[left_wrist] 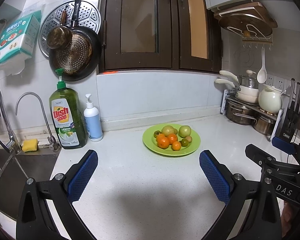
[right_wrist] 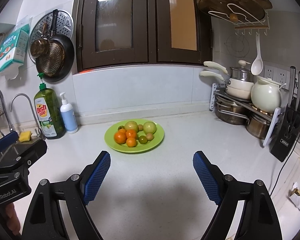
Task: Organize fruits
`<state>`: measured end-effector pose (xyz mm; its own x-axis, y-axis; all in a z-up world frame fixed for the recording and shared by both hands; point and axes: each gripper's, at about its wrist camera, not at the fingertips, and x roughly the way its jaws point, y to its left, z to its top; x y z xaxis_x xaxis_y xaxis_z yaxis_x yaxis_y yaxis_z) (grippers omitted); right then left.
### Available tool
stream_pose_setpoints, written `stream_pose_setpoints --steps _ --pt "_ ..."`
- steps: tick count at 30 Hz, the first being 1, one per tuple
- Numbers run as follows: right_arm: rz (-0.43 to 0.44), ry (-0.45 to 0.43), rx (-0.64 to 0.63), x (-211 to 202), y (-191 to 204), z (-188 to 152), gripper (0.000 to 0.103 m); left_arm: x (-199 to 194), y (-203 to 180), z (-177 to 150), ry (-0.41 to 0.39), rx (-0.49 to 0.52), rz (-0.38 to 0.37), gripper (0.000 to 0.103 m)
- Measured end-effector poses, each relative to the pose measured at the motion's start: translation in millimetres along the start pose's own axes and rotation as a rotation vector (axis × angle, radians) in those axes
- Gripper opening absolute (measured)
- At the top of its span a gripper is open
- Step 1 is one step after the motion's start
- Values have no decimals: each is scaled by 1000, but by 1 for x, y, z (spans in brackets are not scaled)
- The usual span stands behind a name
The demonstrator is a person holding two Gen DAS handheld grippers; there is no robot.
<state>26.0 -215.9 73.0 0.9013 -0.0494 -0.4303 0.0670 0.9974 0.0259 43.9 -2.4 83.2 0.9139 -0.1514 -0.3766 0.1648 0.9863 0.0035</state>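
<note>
Right now the fruit all sits on a green plate (left_wrist: 196, 140) in the middle of the white counter (left_wrist: 140, 180), nearer the back wall than the front edge. Three oranges (left_wrist: 163, 142) bunch together on the side toward the sink, touching one another. Behind them lie two bigger pale green fruits (left_wrist: 184, 131), apart from each other, and a few small dark green and brownish ones are scattered among the rest.

Both grippers hang above the bare counter in front of the plate, well short of it and touching nothing. The left gripper (left_wrist: 148, 158) has its blue pads (left_wrist: 83, 177) spread wide with only counter between them. The right gripper (right_wrist: 151, 159) is spread just as wide, also empty, and stands beside the left.

Toward the left, a dish soap bottle (left_wrist: 67, 118) and a white pump bottle (left_wrist: 93, 120) stand against the wall by the sink (left_wrist: 20, 166), with a yellow sponge (left_wrist: 30, 145) at the tap. Pans (left_wrist: 74, 52) hang on the wall above. In the right corner a rack (left_wrist: 250, 110) holds pots, and a knife block (right_wrist: 286, 138) stands beside it.
</note>
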Motion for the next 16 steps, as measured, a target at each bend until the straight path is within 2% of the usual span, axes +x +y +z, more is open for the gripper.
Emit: stream_pose_setpoints --steps 16 --pt "-1 12 -4 5 1 -2 85 3 -1 -1 6 -6 0 103"
